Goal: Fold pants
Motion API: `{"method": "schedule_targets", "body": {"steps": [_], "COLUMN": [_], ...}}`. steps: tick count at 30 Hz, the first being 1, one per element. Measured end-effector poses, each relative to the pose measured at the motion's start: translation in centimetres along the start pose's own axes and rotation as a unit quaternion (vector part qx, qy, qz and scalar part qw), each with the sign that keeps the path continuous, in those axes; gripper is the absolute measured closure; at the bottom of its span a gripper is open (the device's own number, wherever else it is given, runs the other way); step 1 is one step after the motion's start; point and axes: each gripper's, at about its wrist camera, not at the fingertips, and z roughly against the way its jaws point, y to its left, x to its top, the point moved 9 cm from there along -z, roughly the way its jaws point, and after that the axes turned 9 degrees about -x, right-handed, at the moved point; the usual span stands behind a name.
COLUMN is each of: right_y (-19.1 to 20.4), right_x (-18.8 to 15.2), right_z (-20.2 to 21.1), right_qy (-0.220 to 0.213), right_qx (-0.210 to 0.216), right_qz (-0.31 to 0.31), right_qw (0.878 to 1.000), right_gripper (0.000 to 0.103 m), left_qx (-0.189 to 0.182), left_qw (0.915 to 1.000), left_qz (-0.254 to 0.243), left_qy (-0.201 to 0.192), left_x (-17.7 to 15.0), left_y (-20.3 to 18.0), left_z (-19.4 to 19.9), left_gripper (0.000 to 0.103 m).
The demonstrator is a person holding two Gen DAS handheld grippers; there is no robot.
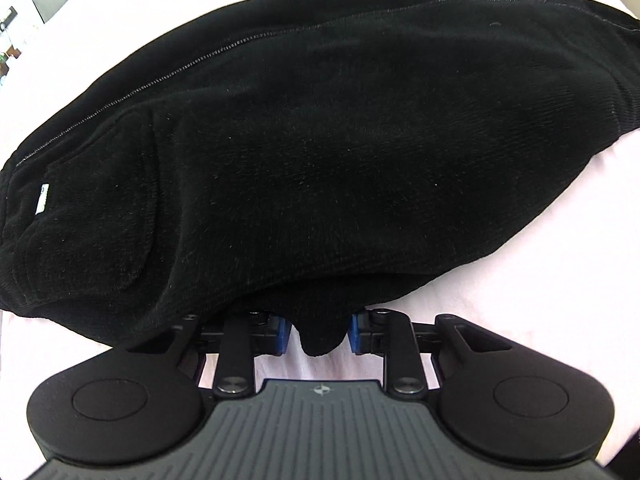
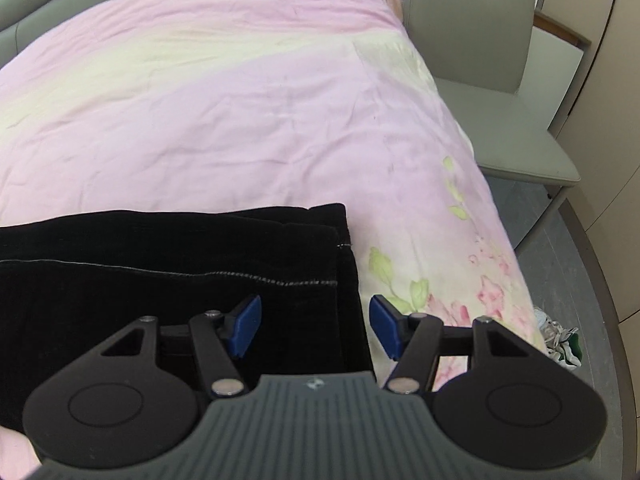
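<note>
Black fleece pants lie on a pink bed cover and fill the left wrist view, with a white label at the far left and a stitched seam along the top. My left gripper stands open at the near edge, a tongue of black cloth hanging between its blue pads without being pinched. In the right wrist view the pants' hem end lies folded, and my right gripper is open over its right edge, empty.
The pink floral bed cover stretches far ahead. A grey chair stands to the right of the bed. Shoes lie on the floor at the right. A grey headboard runs along the far left.
</note>
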Motion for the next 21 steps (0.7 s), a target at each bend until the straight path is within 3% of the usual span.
{"method": "schedule_targets", "body": {"steps": [3, 7, 11, 16, 18, 21], "right_y": [0.0, 1.1, 1.2, 1.1, 1.3, 1.2], "right_x": [-0.2, 0.3, 2.3, 5.4, 5.3, 4.1], "right_z": [-2.1, -0.8, 1.2, 1.0, -0.3, -1.8], "right_qy": [0.019, -0.014, -0.048, -0.081, -0.068, -0.036], "right_qx": [0.013, -0.020, -0.027, -0.060, -0.083, -0.080], "right_qz": [-0.017, 0.057, 0.075, 0.059, 0.070, 0.067], "right_qw": [1.000, 0.998, 0.996, 0.993, 0.992, 0.994], "right_gripper": [0.051, 0.081, 0.099, 0.102, 0.102, 0.100], "left_qx": [-0.004, -0.009, -0.007, -0.007, -0.009, -0.014], "left_qw": [0.9999, 0.9997, 0.9998, 0.9999, 0.9999, 0.9997], "left_qz": [0.004, 0.002, 0.001, 0.000, 0.002, 0.011], "left_qy": [0.015, 0.022, 0.021, 0.015, 0.015, 0.014], "left_x": [1.4, 2.3, 2.2, 0.8, 0.7, 0.5], "left_y": [-0.1, 0.3, 0.7, 0.6, 0.6, 1.0], "left_z": [-0.9, -1.1, -1.0, -0.1, -0.2, -0.1], "left_gripper": [0.074, 0.074, 0.074, 0.074, 0.074, 0.074]}}
